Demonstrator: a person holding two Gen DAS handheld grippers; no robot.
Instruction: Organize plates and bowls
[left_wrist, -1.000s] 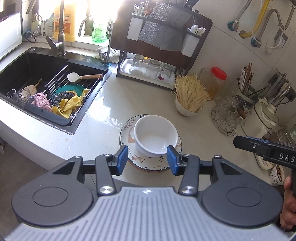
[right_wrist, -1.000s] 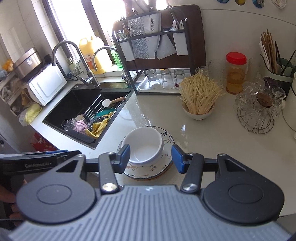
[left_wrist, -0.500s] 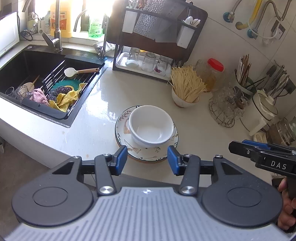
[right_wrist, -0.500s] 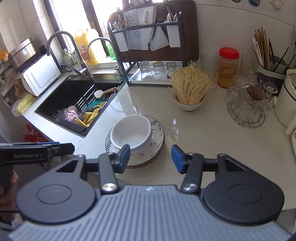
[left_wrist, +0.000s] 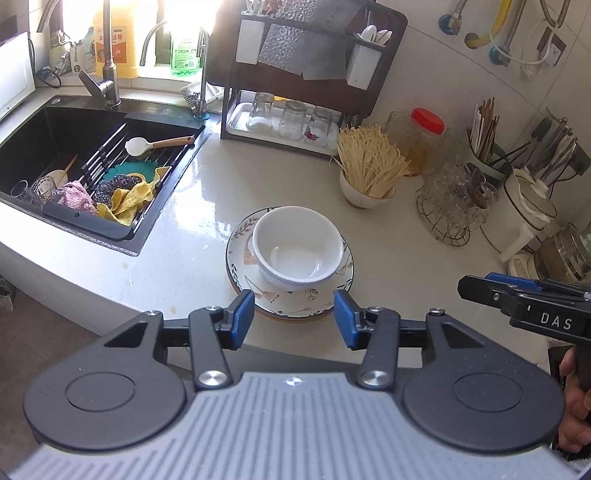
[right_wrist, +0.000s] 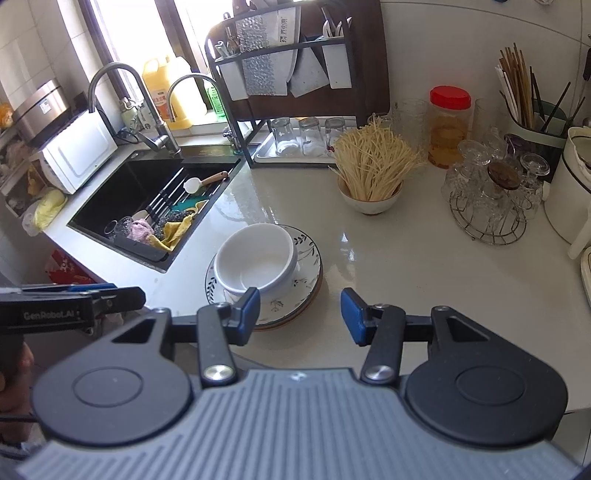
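Observation:
A white bowl (left_wrist: 297, 248) (right_wrist: 256, 258) sits on a stack of leaf-patterned plates (left_wrist: 291, 302) (right_wrist: 304, 258) near the front of the pale counter. My left gripper (left_wrist: 293, 315) hangs just in front of and above the plates' near rim, open, with nothing between its blue pads. My right gripper (right_wrist: 299, 314) hovers over the stack's right front edge, also open and empty. Each gripper shows from the side in the other's view: the right one (left_wrist: 524, 299), the left one (right_wrist: 74, 306).
A black sink (left_wrist: 55, 147) with a rack, cloths and a spoon lies to the left. A dish rack with glasses (left_wrist: 291, 118), a bowl of dry noodles (left_wrist: 365, 173), a red-lidded jar (left_wrist: 424, 140), a wire stand of glassware (left_wrist: 450, 203) and utensil holders crowd the back.
Both grippers have drawn back from the stack, so the bowl and plates look smaller and farther away. The bowl and plates have not moved.

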